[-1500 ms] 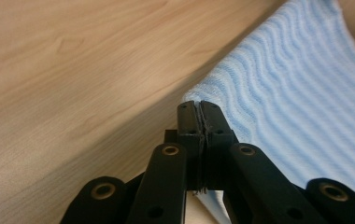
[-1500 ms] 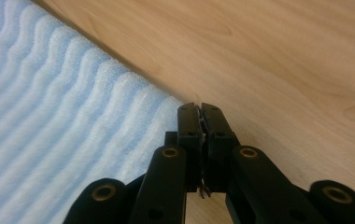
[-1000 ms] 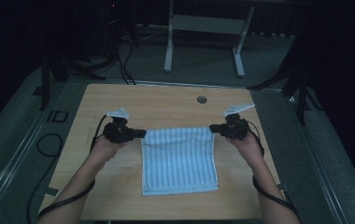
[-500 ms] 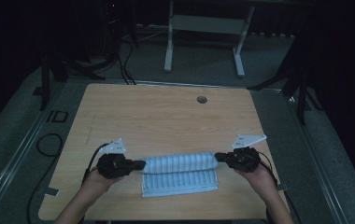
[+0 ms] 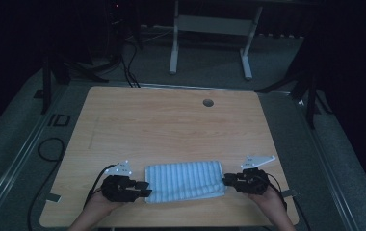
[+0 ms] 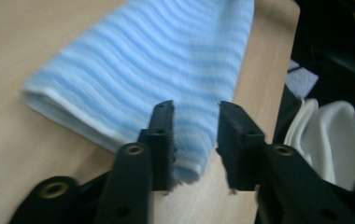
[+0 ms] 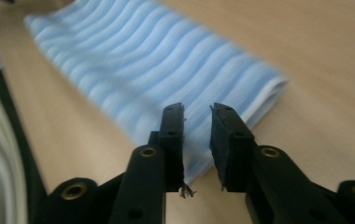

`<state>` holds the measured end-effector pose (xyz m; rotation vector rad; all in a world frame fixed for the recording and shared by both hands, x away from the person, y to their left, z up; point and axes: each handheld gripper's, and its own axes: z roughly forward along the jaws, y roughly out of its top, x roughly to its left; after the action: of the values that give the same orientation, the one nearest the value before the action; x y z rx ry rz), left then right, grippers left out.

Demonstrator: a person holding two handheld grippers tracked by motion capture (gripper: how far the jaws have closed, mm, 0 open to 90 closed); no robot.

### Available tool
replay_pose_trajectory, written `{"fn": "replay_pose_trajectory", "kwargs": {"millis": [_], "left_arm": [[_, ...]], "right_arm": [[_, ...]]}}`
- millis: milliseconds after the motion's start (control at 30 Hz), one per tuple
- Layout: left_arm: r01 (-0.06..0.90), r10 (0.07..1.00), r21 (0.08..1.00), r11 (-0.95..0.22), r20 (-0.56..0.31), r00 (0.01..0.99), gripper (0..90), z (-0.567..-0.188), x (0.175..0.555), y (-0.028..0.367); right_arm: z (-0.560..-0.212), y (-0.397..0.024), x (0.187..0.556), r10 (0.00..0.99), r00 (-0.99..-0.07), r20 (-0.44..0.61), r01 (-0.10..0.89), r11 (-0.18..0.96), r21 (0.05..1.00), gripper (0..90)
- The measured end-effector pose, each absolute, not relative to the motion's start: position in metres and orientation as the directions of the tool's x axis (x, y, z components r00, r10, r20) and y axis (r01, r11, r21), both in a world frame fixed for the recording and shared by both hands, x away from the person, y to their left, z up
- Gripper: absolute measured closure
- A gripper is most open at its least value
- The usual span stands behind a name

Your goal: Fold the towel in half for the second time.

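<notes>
A blue-and-white striped towel (image 5: 185,180) lies folded into a narrow band near the front edge of the wooden table (image 5: 171,125). My left gripper (image 5: 145,188) is at its left end and my right gripper (image 5: 227,181) at its right end. In the left gripper view, the jaws of the left gripper (image 6: 196,109) stand apart over the towel (image 6: 157,60) corner. In the right gripper view, the right gripper (image 7: 196,109) likewise has a gap, with the towel (image 7: 143,60) edge between the jaws. Both pairs of jaws have just been opening, and the pads do not press on the cloth.
A round cable hole (image 5: 208,102) sits near the table's far edge. A white metal stand (image 5: 210,29) is on the floor beyond it, and cables (image 5: 51,149) trail at the left. Both hands are close to the table's front edge.
Both hands came toward the front edge, carrying the towel's far edge over onto the near half. The towel is now a narrow folded band, and both grippers' jaws have parted.
</notes>
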<state>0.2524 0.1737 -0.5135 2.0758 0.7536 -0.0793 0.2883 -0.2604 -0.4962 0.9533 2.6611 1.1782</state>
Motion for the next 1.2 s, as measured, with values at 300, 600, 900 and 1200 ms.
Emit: {"fn": "replay_pose_trajectory", "kwargs": {"millis": [300,600,900,1200], "left_arm": [[0.548,0.488,0.724,-0.419,-0.330,0.808,53.9,-0.520,0.273,0.163],[0.590,0.524,0.674,-0.445,-0.338,0.782,52.9,-0.549,0.302,0.156],[0.588,0.555,0.674,-0.448,-0.306,0.774,54.0,-0.550,0.317,0.155],[0.611,0.588,0.660,-0.437,-0.304,0.749,54.1,-0.549,0.353,0.165]], "right_arm": [[-0.496,-0.240,0.303,0.543,-0.825,0.156,0.479,0.527,0.701,67.2],[-0.525,-0.225,0.328,0.546,-0.831,0.104,0.460,0.571,0.680,64.2],[-0.538,-0.217,0.345,0.565,-0.823,0.062,0.468,0.612,0.638,64.5],[-0.538,-0.203,0.380,0.587,-0.808,0.055,0.481,0.603,0.637,65.3]]}}
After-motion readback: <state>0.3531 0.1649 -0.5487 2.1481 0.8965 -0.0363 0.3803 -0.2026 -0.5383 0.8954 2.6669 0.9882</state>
